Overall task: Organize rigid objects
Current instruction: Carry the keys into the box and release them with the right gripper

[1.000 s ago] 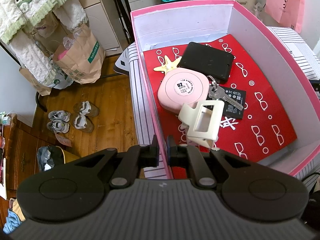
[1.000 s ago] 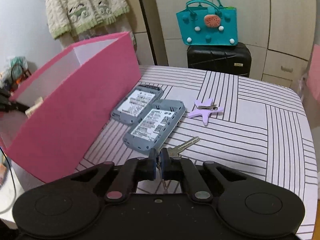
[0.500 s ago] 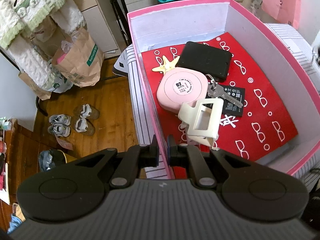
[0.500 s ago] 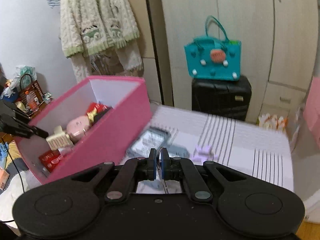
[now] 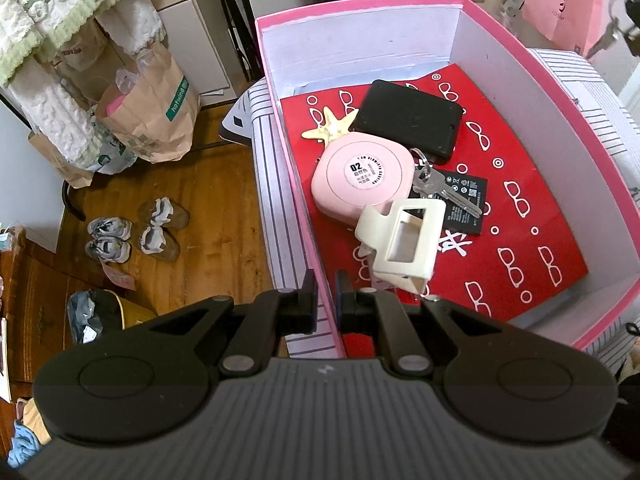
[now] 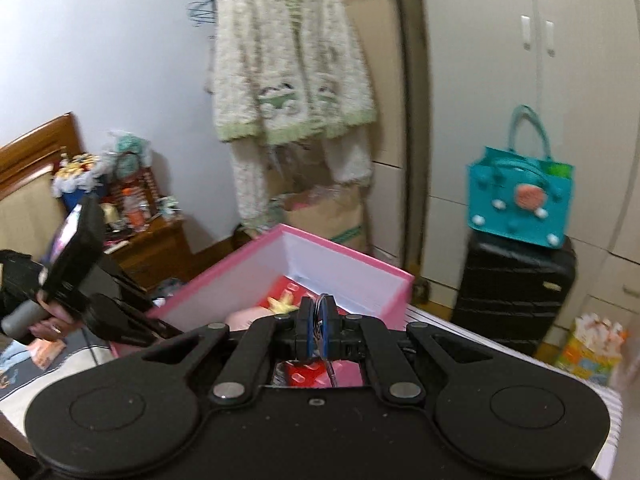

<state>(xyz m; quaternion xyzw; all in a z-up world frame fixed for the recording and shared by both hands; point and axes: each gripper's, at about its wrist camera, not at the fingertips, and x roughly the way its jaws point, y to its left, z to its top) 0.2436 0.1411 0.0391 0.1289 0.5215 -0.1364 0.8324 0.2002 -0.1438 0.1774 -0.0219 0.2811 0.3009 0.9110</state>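
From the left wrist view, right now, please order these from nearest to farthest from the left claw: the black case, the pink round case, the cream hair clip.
1. cream hair clip: just beyond the left claw, in the box's near part.
2. pink round case: mid-box, behind the clip.
3. black case: farthest, toward the box's back wall.

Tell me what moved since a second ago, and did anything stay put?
The right gripper lifted the key off the striped table, where it lay a second ago, and carried it up toward the pink box; its jaws stay shut on the key ring. The left gripper keeps pinching the box wall, unmoved. The pink case, black pouch and cream clip inside lie as before.
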